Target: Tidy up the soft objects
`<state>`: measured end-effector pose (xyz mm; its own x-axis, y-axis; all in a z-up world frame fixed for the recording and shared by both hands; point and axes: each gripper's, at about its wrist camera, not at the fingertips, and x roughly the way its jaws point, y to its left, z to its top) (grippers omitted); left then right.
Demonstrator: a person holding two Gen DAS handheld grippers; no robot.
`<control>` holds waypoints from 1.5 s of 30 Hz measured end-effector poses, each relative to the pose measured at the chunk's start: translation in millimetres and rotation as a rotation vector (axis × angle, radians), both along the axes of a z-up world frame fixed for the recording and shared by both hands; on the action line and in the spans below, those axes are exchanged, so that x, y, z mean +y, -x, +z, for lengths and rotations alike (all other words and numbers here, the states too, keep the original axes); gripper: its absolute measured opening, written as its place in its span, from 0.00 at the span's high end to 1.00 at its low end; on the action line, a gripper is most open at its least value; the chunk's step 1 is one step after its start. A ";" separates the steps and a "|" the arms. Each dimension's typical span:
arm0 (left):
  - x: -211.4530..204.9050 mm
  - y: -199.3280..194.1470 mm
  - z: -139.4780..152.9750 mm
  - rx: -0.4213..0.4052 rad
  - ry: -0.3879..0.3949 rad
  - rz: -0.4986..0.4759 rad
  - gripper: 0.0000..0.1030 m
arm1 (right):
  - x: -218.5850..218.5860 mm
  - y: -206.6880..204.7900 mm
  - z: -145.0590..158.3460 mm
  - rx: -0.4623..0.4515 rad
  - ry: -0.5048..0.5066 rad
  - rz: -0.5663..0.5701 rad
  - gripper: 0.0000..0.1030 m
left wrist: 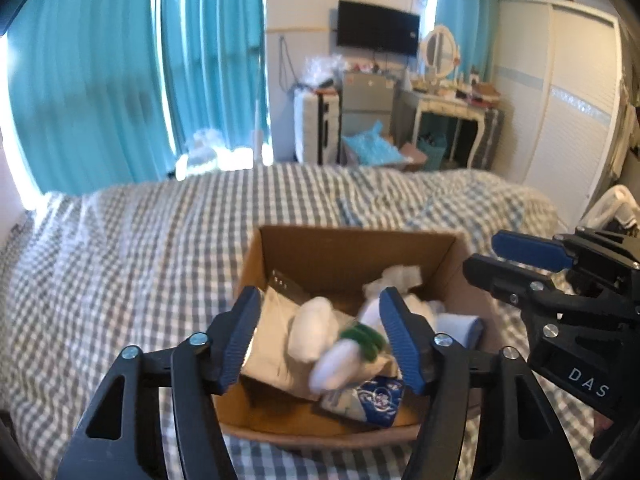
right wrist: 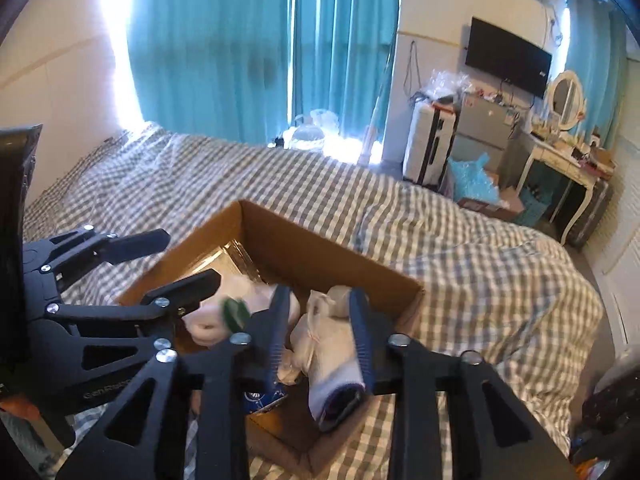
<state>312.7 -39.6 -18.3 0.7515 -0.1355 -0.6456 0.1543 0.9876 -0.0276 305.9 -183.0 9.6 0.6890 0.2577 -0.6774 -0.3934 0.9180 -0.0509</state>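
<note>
A cardboard box sits on the checked bed and also shows in the right wrist view. It holds several soft things: white socks, a cream pouch and a blue patterned packet. My left gripper is open above the box. A white sock with green stripes is blurred between its fingers, loose. My right gripper is open over the box's right side, with a rolled white and dark sock lying between its fingers. The right gripper also shows in the left wrist view.
The box rests on a grey-and-white checked bedspread. Behind the bed are teal curtains, a wall TV, a white dressing table, a suitcase and a white wardrobe.
</note>
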 end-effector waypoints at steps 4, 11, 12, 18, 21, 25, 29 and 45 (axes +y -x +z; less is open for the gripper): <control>4.3 26.8 31.5 -0.070 0.008 0.014 0.32 | -7.6 31.4 34.7 -0.068 0.013 -0.024 0.56; 12.7 100.1 102.6 -0.231 -0.001 0.038 0.17 | -16.8 94.9 100.6 -0.189 0.012 -0.077 0.25; 13.7 107.3 108.7 -0.242 -0.003 0.041 0.16 | -18.4 103.9 108.3 -0.201 0.003 -0.087 0.18; 21.0 170.4 140.8 -0.363 -0.022 0.054 0.11 | -24.6 163.0 140.6 -0.292 -0.010 -0.141 0.00; 24.1 196.1 142.4 -0.415 -0.019 0.060 0.11 | -26.5 184.8 141.4 -0.317 -0.034 -0.176 0.00; 32.8 218.1 130.8 -0.449 0.021 0.072 0.10 | -28.4 200.3 126.5 -0.327 -0.085 -0.193 0.00; 40.2 222.5 102.4 -0.419 0.056 0.109 0.10 | -32.7 212.9 93.6 -0.350 -0.143 -0.217 0.00; 43.5 206.1 45.1 -0.342 0.001 0.137 0.10 | -35.0 196.0 28.3 -0.223 -0.166 -0.264 0.00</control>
<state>106.5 3.9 26.8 0.9352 -0.0190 -0.3537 0.0209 0.9998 0.0017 109.9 -218.0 38.0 0.8723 0.1447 -0.4670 -0.1380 0.9892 0.0488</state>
